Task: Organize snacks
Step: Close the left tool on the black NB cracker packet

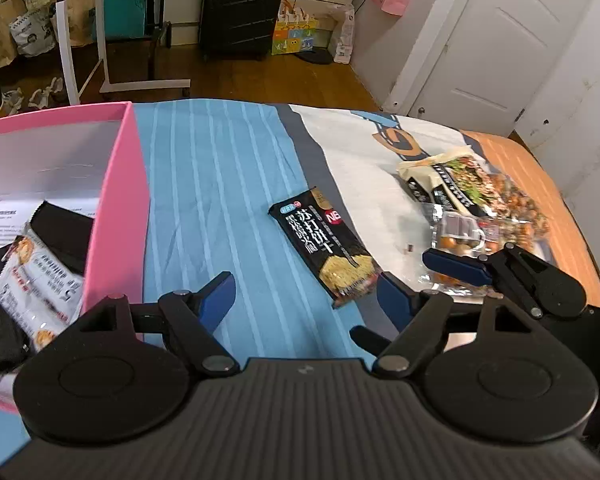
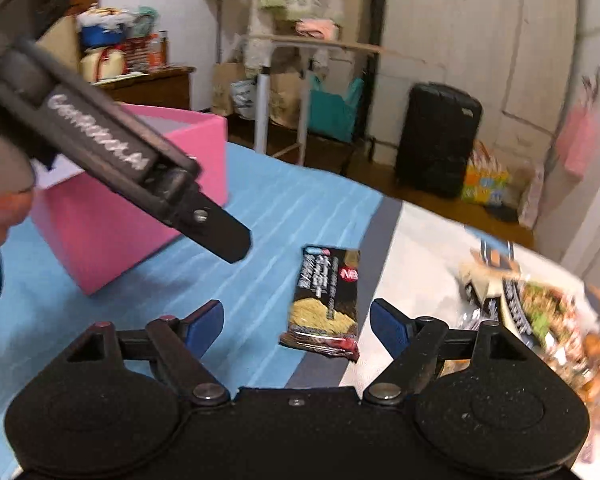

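A black soda-cracker packet (image 1: 326, 254) lies flat on the blue striped cloth; it also shows in the right wrist view (image 2: 326, 304). My left gripper (image 1: 306, 296) is open and empty, just in front of the packet. My right gripper (image 2: 296, 320) is open and empty, with the packet lying between and just beyond its fingertips. The right gripper's fingers (image 1: 456, 266) show at the right of the left wrist view, beside a pile of snack bags (image 1: 476, 204). A pink box (image 1: 118, 200) at the left holds several packets (image 1: 32, 272).
The left gripper's body (image 2: 112, 148) crosses the upper left of the right wrist view, above the pink box (image 2: 112, 236). The snack pile (image 2: 540, 316) lies on the white and orange part of the cloth. A black suitcase (image 1: 242, 6) and a door (image 1: 496, 40) stand behind.
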The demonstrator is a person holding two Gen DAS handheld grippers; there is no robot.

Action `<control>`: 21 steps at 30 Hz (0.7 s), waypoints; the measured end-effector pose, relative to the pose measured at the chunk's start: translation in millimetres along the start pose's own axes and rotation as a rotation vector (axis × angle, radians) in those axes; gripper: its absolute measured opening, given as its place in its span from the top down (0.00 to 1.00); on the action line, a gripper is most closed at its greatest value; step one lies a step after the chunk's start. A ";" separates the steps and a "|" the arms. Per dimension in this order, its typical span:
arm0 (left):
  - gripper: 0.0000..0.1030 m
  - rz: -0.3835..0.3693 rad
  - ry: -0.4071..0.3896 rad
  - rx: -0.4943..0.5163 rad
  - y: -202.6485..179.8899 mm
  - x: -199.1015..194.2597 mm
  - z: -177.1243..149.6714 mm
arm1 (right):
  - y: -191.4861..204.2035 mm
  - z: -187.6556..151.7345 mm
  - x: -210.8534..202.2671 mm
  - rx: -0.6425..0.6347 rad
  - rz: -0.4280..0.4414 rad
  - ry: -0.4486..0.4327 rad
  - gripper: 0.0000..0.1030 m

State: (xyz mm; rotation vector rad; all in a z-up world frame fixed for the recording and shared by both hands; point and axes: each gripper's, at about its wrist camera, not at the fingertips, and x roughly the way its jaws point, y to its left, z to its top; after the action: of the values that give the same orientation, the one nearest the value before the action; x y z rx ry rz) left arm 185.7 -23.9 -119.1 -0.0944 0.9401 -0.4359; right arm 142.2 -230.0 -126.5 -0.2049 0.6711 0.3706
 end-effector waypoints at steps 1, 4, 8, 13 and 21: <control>0.26 -0.006 0.002 -0.004 0.9 5.7 0.5 | -0.8 -2.3 7.3 0.008 -0.018 0.007 0.19; 0.28 -0.044 -0.001 -0.049 4.3 23.7 1.4 | 0.8 -8.4 23.5 0.025 -0.022 0.013 0.19; 0.36 -0.056 -0.018 -0.092 4.7 45.1 -1.9 | 4.5 -12.7 39.4 -0.006 0.001 0.044 0.18; 0.50 -0.069 0.018 -0.105 2.0 73.7 -15.2 | -4.2 -16.7 52.8 0.130 -0.021 0.085 0.18; 0.65 -0.123 -0.002 -0.123 -0.9 88.2 -24.9 | 0.6 -22.7 54.7 0.130 -0.035 0.056 0.28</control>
State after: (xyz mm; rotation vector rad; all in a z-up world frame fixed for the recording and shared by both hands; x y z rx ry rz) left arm 210.6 -57.5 -200.7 -0.2658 0.9617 -0.4916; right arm 168.5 -221.6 -178.8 -0.1035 0.7436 0.2872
